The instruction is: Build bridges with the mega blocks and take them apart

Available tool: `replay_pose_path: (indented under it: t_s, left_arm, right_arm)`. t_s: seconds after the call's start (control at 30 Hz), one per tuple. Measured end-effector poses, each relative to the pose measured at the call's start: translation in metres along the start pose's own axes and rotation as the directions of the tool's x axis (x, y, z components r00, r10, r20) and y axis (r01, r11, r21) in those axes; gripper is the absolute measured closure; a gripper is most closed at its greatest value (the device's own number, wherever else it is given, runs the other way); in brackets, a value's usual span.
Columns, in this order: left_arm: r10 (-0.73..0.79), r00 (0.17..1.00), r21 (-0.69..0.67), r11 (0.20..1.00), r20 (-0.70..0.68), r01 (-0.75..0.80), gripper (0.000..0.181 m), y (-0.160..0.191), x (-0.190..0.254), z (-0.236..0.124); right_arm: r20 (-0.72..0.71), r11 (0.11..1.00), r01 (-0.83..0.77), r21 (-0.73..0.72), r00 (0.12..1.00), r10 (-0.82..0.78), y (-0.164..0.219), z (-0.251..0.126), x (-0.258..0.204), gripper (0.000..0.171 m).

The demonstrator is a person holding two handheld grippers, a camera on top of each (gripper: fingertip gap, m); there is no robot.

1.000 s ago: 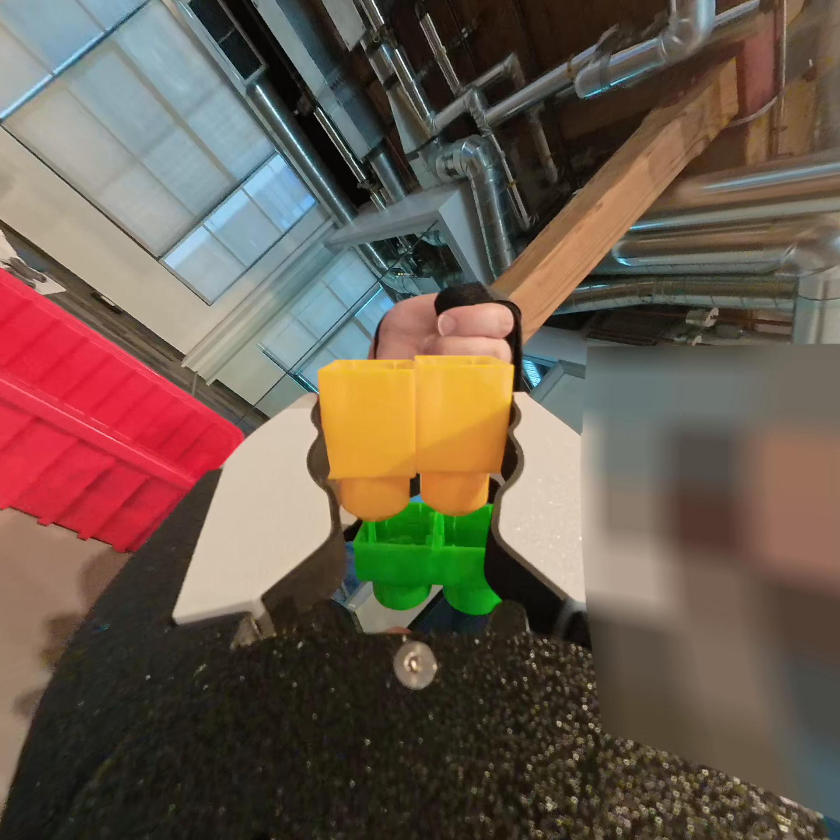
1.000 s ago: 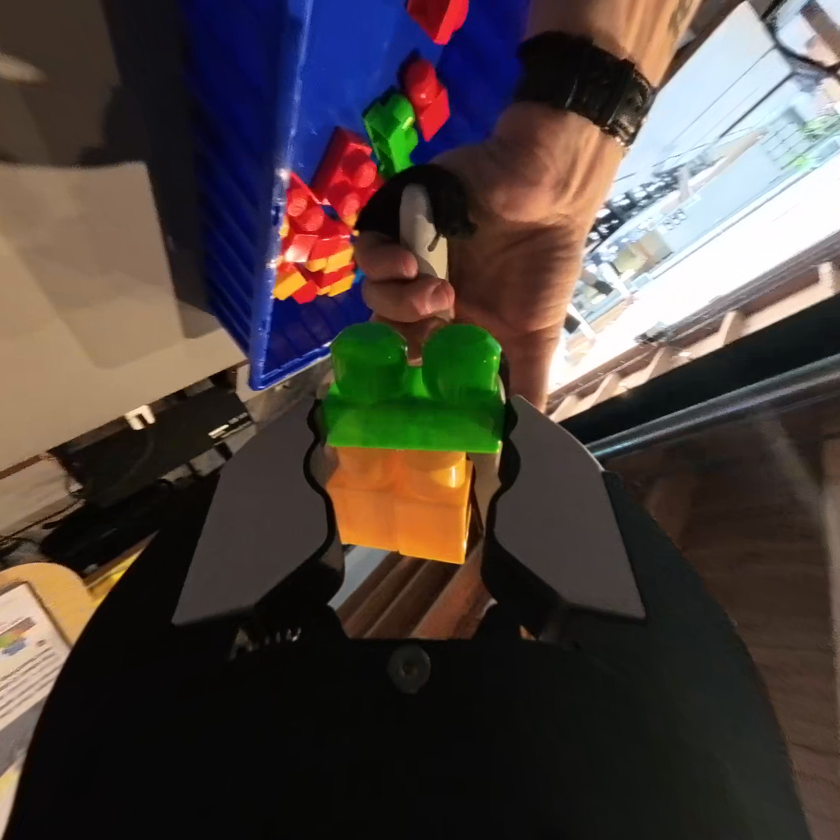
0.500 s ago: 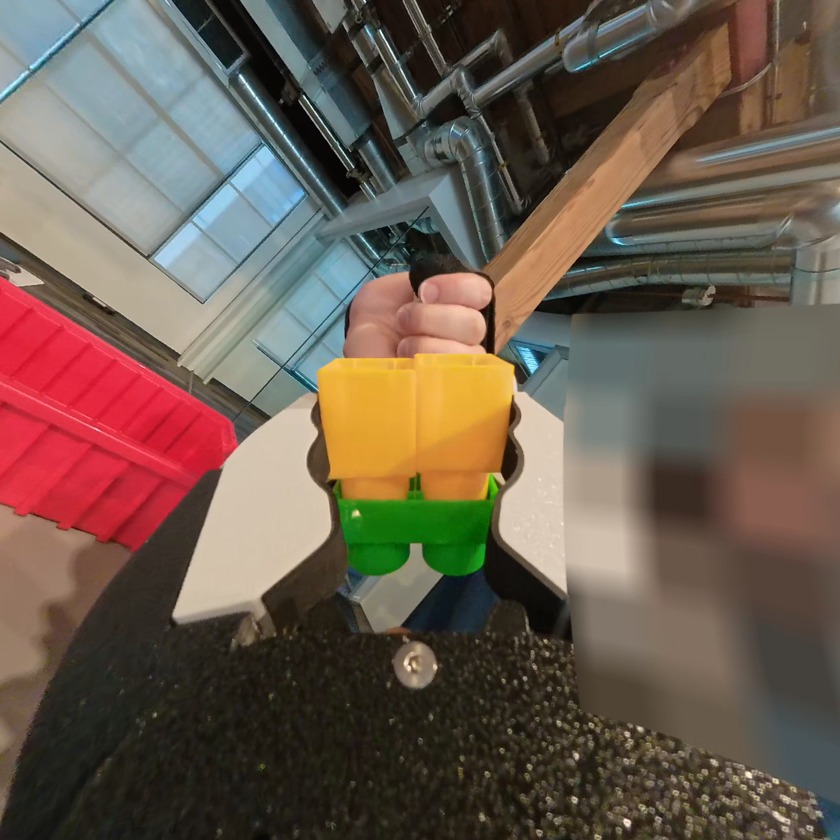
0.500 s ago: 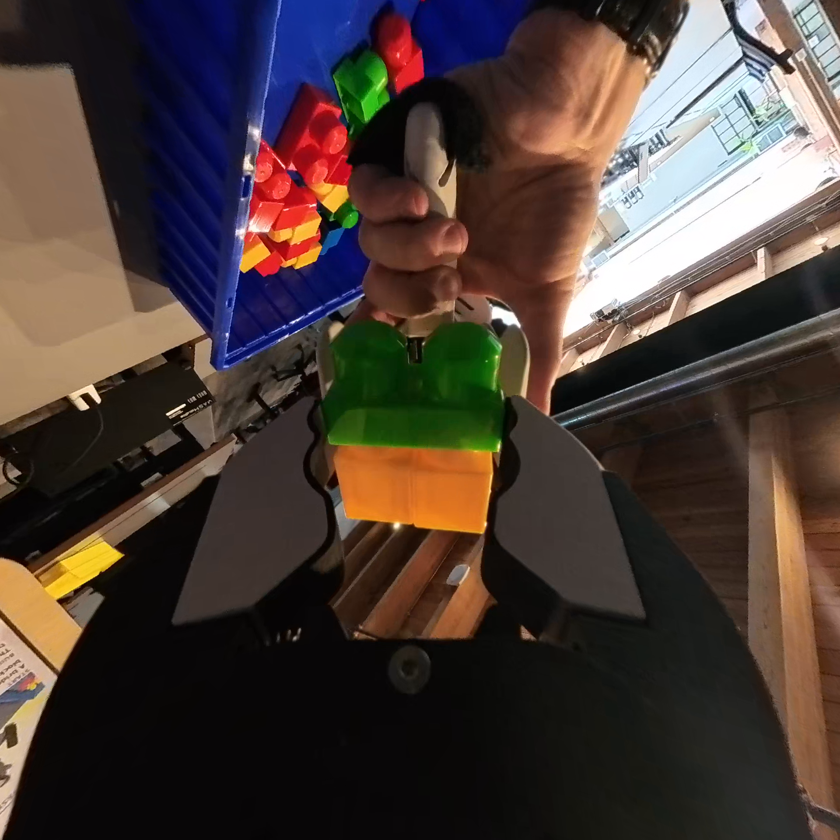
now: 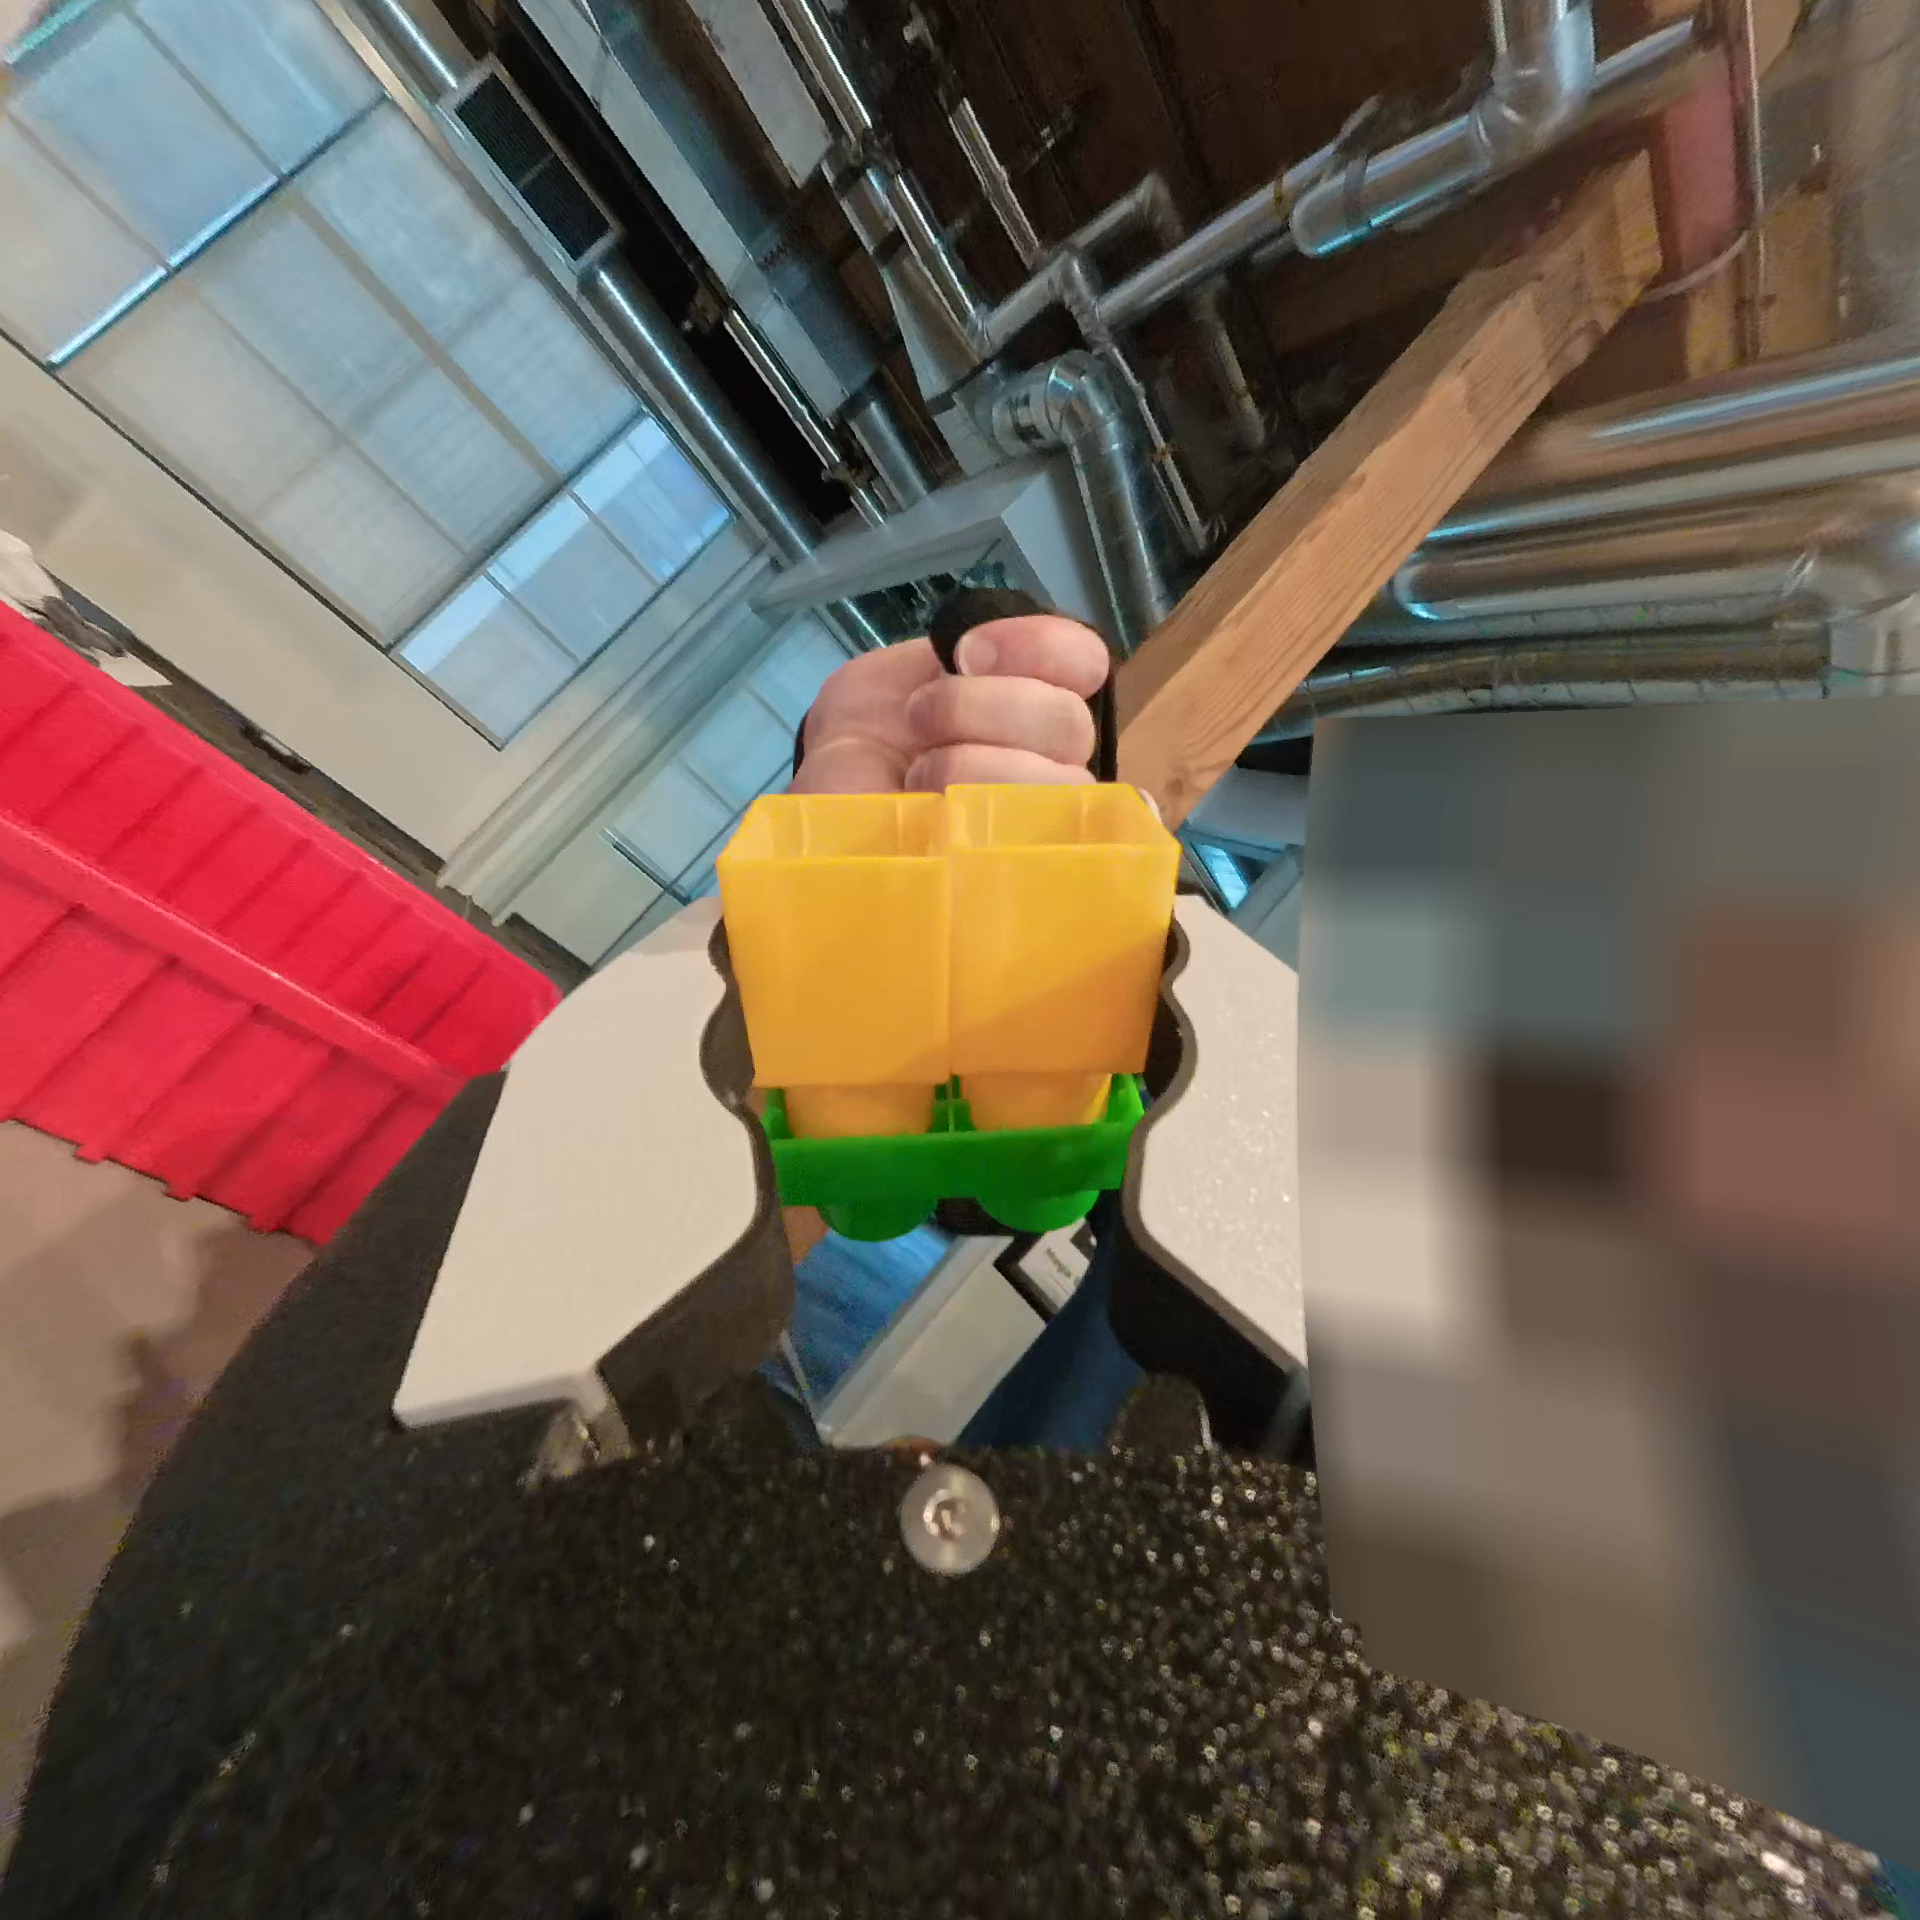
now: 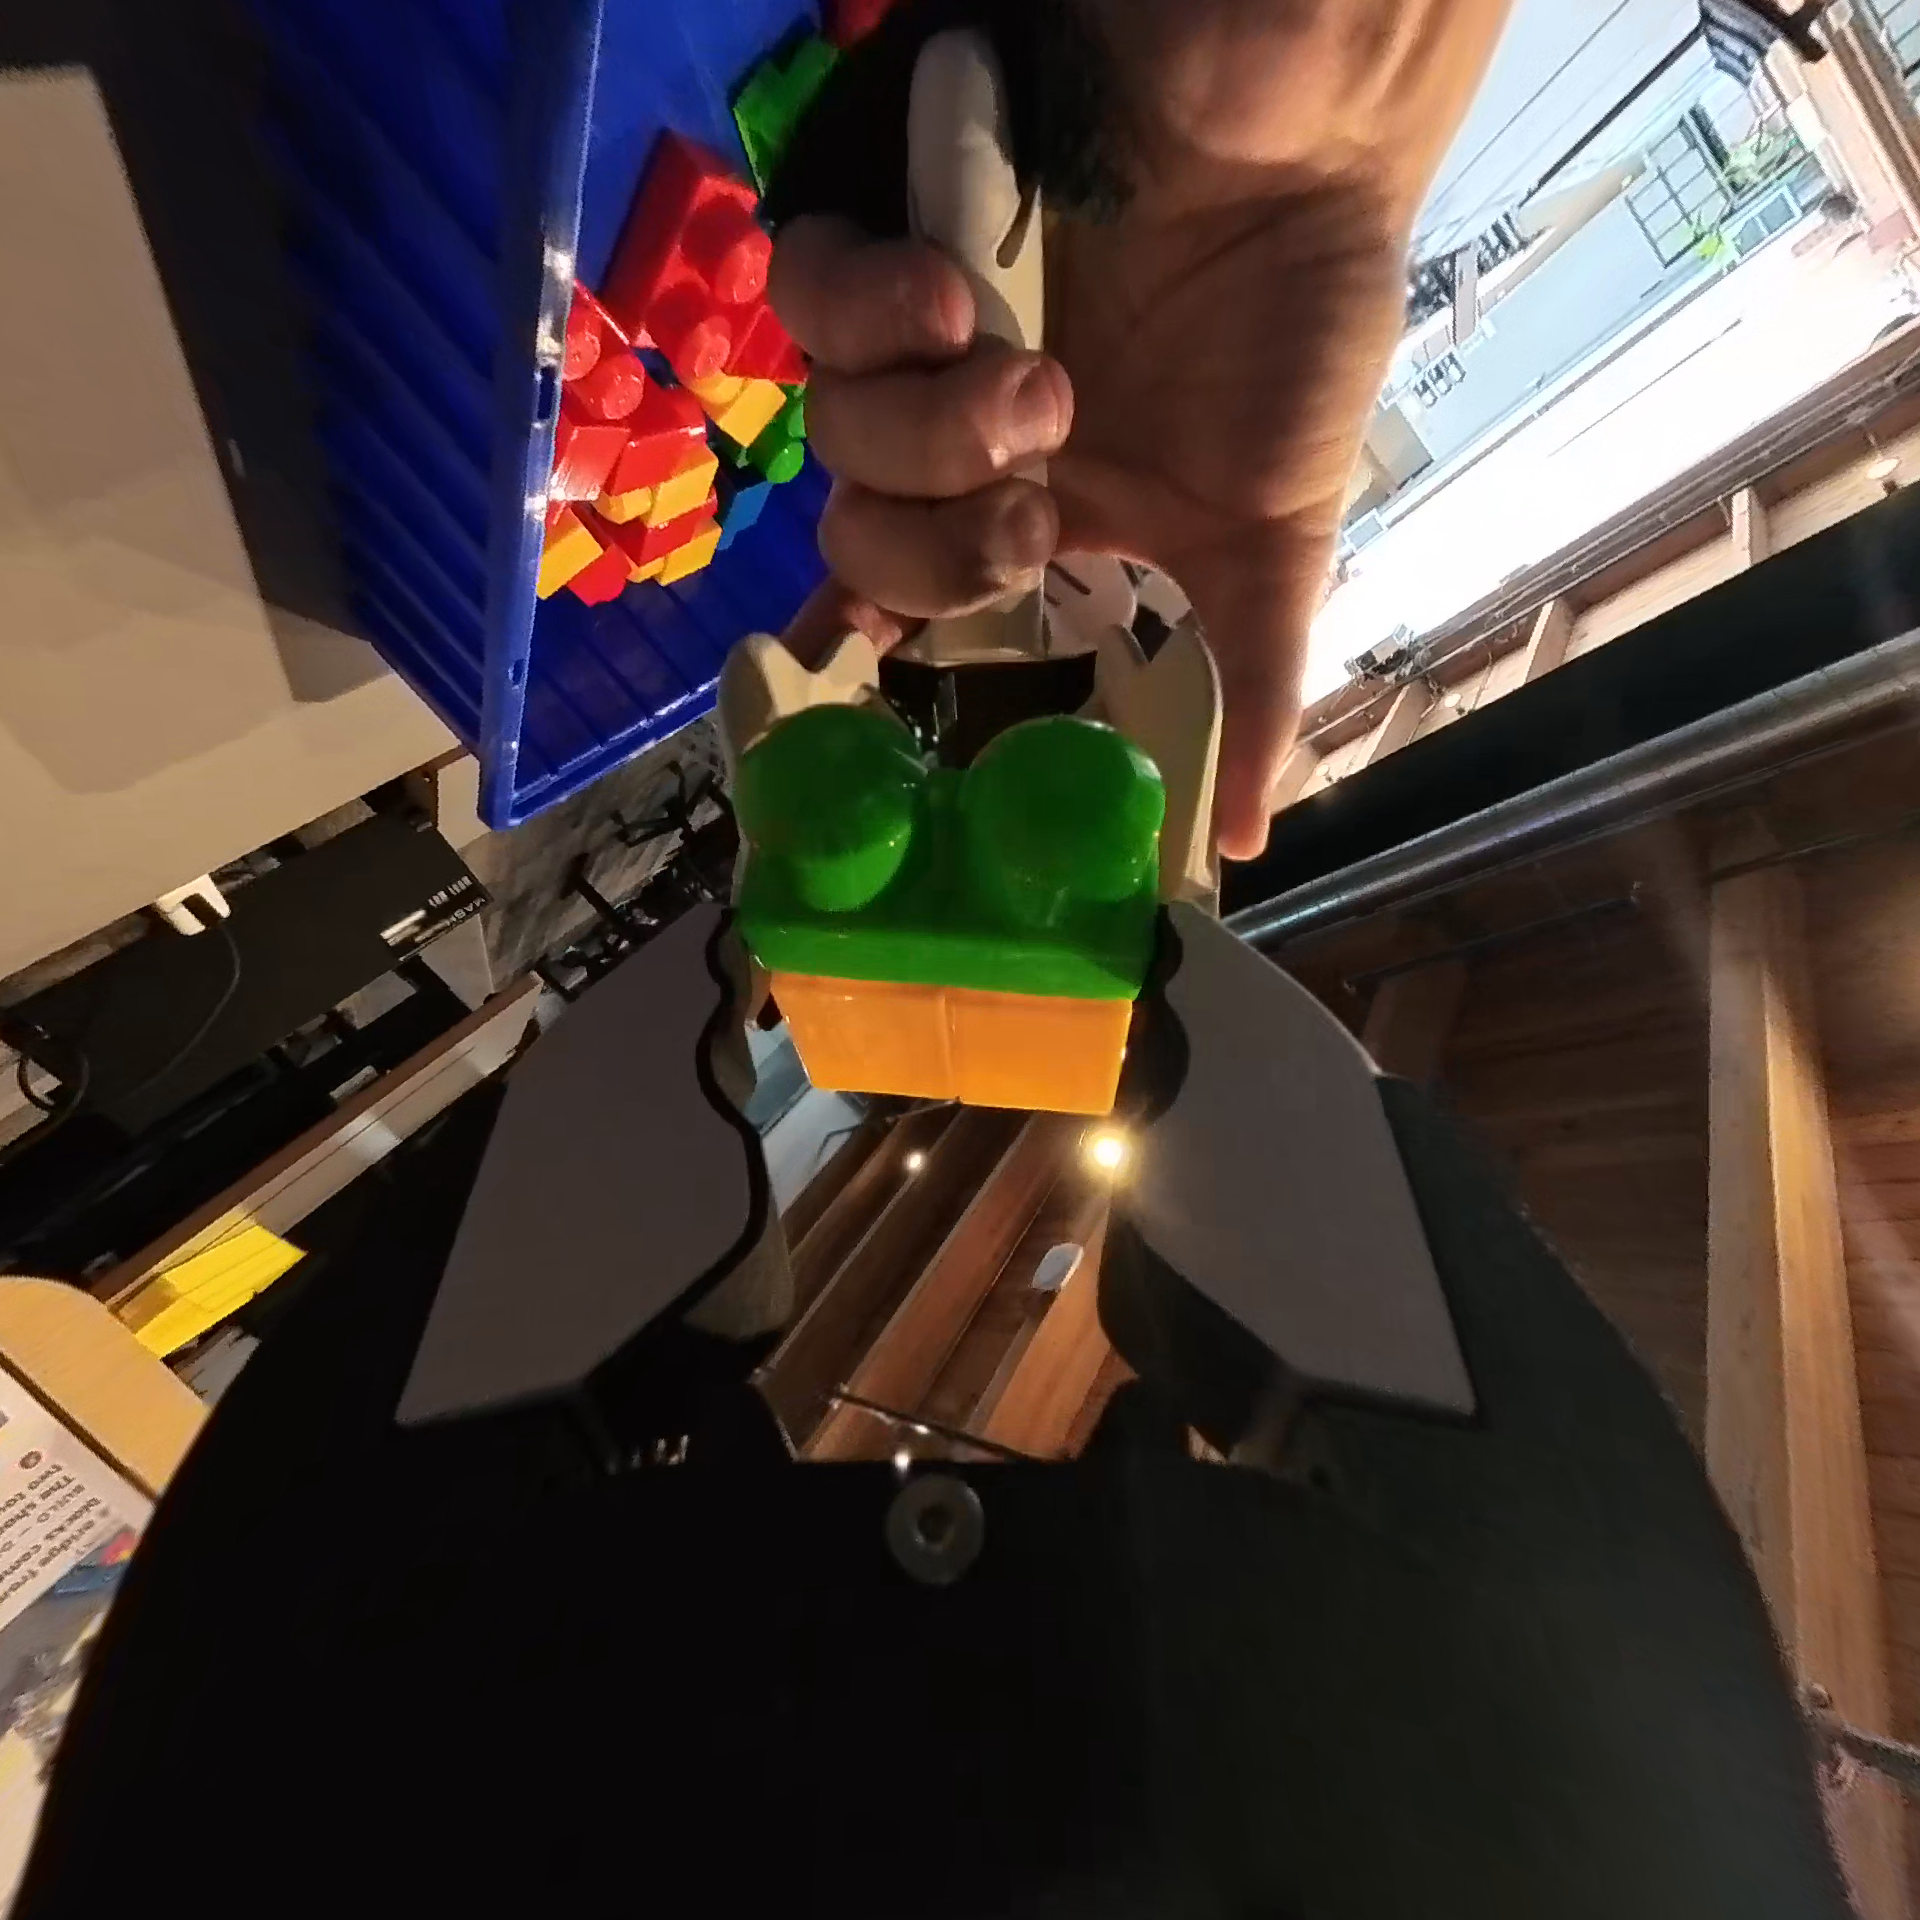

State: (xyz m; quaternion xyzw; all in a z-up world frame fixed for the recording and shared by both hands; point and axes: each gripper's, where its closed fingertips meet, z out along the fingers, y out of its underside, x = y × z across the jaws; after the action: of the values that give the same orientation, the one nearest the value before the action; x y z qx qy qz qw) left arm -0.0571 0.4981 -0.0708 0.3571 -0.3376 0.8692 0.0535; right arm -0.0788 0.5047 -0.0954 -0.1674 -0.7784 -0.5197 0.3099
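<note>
Grippers are facing each other: left gripper (image 5: pixel 948 1023) is pinching the yellow block (image 5: pixel 945 940), right gripper (image 6: pixel 940 997) the green block (image 6: pixel 940 914), studs partly seated.

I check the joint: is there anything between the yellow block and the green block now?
No. In the right wrist view the green block sits directly on the yellow block; the left wrist view shows only yellow studs entering it.

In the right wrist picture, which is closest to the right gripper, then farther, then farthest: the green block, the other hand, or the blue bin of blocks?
1. Green plastic block, clamped between the right gripper fingers, stacked on the orange plastic block.
2. Person's other hand, just beyond, above.
3. Blue plastic bin of blocks, behind that hand, upper left.
</note>
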Motion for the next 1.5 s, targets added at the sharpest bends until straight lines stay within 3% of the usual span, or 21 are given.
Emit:
replay_pose_path:
  t_s: [0.03,0.47,1.5]
  left_arm:
    - [-0.005,1.0,0.018,1.0,0.005,0.005,0.107,-0.002,-0.001,-0.001]
    - [0.014,0.997,0.283,0.958,0.081,-0.037,0.107,-0.034,-0.012,-0.018]
    - [0.06,0.99,0.567,0.815,0.131,-0.125,0.107,-0.065,-0.01,-0.083]
  right_arm:
    - [-0.004,1.0,-0.004,-0.012,1.0,0.004,0.0,0.001,-0.001,0.097]
    - [-0.034,0.988,-0.05,-0.149,0.998,0.045,0.019,0.022,-0.009,0.097]
    - [-0.071,0.944,-0.203,-0.259,0.979,0.19,0.021,0.082,-0.004,0.097]
